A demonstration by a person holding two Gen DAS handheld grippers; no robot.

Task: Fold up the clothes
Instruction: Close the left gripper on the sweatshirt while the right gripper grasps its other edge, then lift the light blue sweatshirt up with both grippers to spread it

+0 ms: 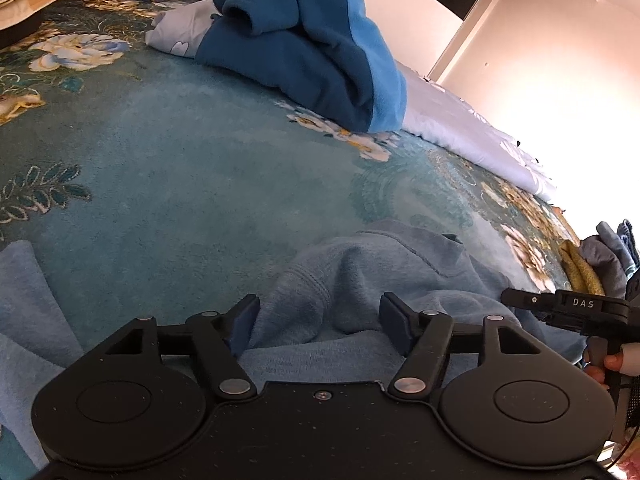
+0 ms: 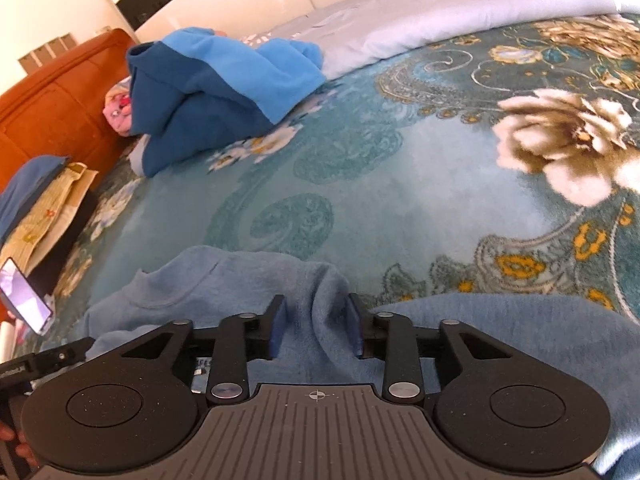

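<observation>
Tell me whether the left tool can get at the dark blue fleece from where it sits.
Probably yes. Only bare floral blanket lies between the left tool and the dark blue fleece, though the tool's open jaws straddle a ridge of the light blue sweater.

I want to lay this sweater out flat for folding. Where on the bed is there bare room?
The widest bare stretch of teal floral blanket lies between the light blue sweater near the grippers and the two-tone blue fleece heap. Crowded: the left edge, with a phone and striped cloth.
</observation>
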